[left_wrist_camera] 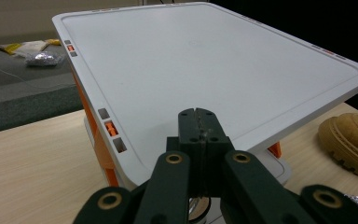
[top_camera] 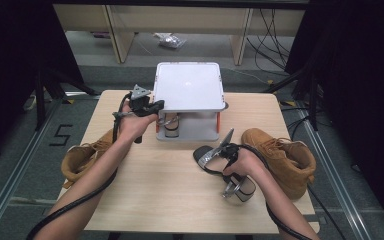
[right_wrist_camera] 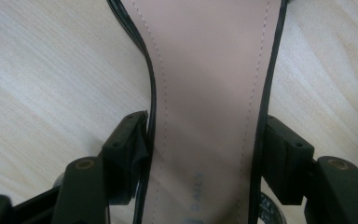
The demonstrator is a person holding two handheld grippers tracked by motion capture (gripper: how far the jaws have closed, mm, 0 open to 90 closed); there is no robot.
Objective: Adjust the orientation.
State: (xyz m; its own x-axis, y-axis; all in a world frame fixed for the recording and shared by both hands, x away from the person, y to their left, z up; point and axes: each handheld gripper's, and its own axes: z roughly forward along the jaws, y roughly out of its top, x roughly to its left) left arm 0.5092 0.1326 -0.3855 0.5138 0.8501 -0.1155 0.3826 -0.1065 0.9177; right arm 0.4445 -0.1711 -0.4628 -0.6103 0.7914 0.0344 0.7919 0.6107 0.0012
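Silver sandal [top_camera: 215,155] sits clamped across its sole in our right gripper [right_wrist_camera: 205,154] for carrying; our left gripper [left_wrist_camera: 199,135], clenched empty, waits beside the rack [top_camera: 187,85].

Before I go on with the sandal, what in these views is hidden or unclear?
- High view: the second sandal on the rack's lower shelf, mostly hidden by the rack's top tray.
- Right gripper view: the held sandal's toe and heel, cut off by the frame edges.
- Left gripper view: right boot, cut off at the edge.
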